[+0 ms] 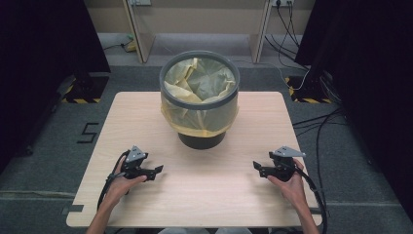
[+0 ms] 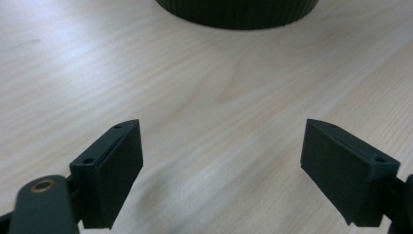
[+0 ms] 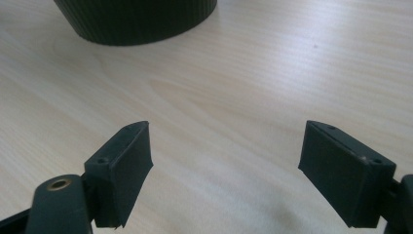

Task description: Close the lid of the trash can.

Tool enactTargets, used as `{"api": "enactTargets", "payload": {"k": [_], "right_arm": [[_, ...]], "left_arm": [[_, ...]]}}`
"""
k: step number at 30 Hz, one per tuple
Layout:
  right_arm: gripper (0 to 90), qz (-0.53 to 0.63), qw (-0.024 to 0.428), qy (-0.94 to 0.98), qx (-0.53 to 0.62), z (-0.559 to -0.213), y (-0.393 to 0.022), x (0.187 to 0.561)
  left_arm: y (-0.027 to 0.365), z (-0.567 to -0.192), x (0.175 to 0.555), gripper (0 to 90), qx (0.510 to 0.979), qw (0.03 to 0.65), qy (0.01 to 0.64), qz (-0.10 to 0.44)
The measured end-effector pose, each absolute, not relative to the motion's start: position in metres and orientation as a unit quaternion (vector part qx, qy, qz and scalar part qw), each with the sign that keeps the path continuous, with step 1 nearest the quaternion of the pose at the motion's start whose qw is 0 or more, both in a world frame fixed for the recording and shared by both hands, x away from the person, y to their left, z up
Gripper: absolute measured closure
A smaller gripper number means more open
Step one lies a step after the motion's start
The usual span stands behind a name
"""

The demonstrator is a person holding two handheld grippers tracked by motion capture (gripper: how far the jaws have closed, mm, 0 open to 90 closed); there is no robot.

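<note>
Beyond both spread tools, bin (image 2: 238, 13) base cropped; bag (image 1: 199, 80) unseen there.

Desk (image 1: 146, 122) is showing pale wood grain. Bin (image 1: 202, 139) is showing a dark, ribbed base and grey rim, lined with a translucent yellow bag (image 1: 199, 83). Both claws, left (image 1: 157, 170) and right (image 1: 256, 166), are reading matte black with grey top plates. Floor (image 1: 44, 156) is grey carpet, with yellow-black hazard stripes.

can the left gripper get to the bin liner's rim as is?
Probably yes. The left gripper is open and empty, bare table lies between it and the bin, and the yellow liner folds over the outside. It would need lifting.
</note>
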State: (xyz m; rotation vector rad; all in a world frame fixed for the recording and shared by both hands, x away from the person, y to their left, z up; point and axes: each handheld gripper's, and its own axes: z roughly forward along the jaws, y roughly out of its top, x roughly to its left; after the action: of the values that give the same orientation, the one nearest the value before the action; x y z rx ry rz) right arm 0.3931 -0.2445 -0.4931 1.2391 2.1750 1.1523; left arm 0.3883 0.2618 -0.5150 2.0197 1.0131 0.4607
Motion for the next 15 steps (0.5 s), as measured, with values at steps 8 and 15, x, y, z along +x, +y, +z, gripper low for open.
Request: {"api": "enactTargets", "payload": {"k": [8, 15], "right_arm": [[19.3, 0.393, 0.198, 0.784, 0.438, -0.505, -0.242, 0.379], [19.0, 0.381, 0.197, 0.791, 0.437, -0.513, -0.24, 0.368]], "left_arm": [[0.257, -0.522, 0.384, 15.1, 0.818, 0.381, 0.392, 0.179], [0.256, -0.523, 0.38, 14.8, 0.827, 0.373, 0.388, 0.164]]}}
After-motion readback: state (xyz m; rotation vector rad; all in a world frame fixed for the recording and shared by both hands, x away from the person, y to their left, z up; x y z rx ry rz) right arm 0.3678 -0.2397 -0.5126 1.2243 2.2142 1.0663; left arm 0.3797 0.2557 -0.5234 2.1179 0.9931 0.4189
